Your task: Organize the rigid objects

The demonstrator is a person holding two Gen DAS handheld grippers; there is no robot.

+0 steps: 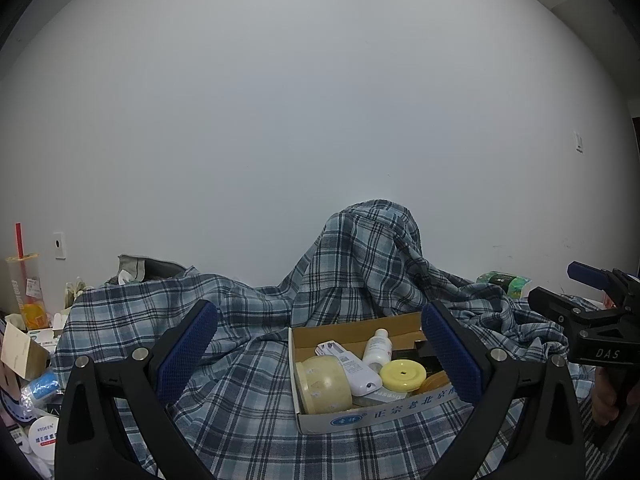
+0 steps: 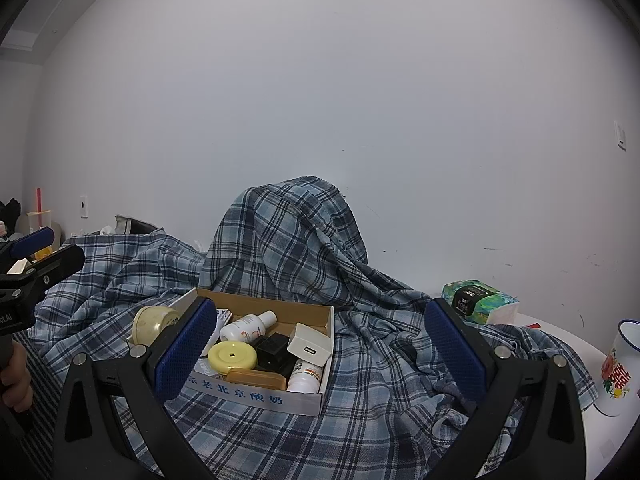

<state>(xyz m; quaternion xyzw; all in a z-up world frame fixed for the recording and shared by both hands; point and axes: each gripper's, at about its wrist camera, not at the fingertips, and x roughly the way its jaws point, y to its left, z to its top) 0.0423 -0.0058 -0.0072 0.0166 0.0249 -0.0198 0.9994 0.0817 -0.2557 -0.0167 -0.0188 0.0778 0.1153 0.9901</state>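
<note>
A shallow cardboard box [image 1: 360, 418] [image 2: 256, 394] with blue print sits on a blue plaid cloth [image 1: 256, 360] [image 2: 380, 380]. In it lie a pale yellow jar [image 1: 324, 384] [image 2: 150, 324], a yellow round lid [image 1: 402, 374] [image 2: 233, 355], a white bottle [image 1: 377, 346] [image 2: 248, 325], a white charger [image 2: 310, 345], a black box [image 2: 274, 347] and an amber bar [image 2: 256, 379]. My left gripper [image 1: 320, 354] is open, held back from the box with nothing between its fingers. My right gripper [image 2: 320, 350] is open too, its left finger in front of the box's left end.
The plaid cloth rises in a draped hump [image 2: 292, 232] against the wall behind the box. A tissue pack [image 2: 480, 300] and a white enamel mug [image 2: 620, 368] stand at the right. A drink cup with red straw [image 1: 26, 292] and cluttered packages [image 1: 28, 360] lie at the left.
</note>
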